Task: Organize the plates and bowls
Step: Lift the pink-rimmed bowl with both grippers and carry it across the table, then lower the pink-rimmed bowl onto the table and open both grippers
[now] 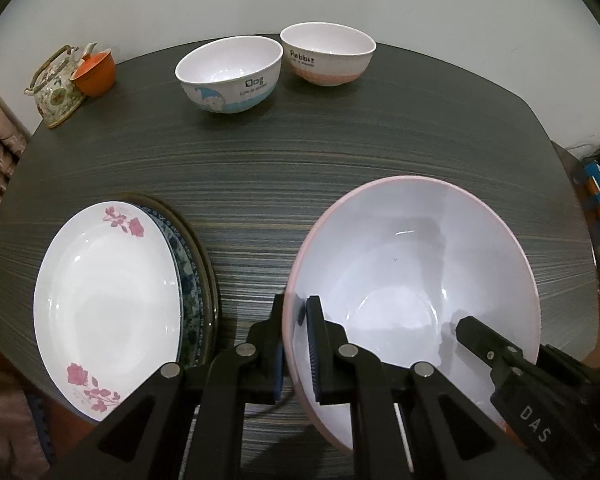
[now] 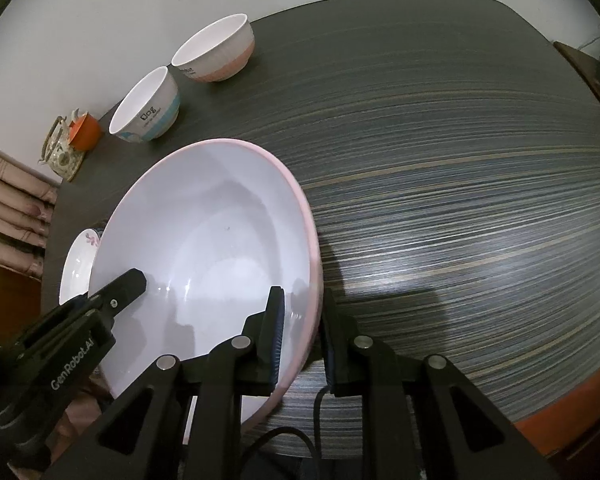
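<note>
A large pink-rimmed white bowl (image 1: 412, 264) sits on the dark striped table (image 1: 260, 160). My left gripper (image 1: 296, 316) is shut on its left rim, one finger inside, one outside. My right gripper (image 2: 304, 304) is shut on the opposite rim of the same bowl (image 2: 204, 248). A stack of plates (image 1: 108, 288) with a rose-patterned white plate on top lies to the left. Two small bowls stand at the table's far edge: a blue "Dog" bowl (image 1: 230, 74) and a pink "Rabbit" bowl (image 1: 328, 54).
A floral teapot (image 1: 56, 88) and an orange cup (image 1: 94, 72) stand at the far left corner. The table edge curves close on the left and right. A wall rises behind the table.
</note>
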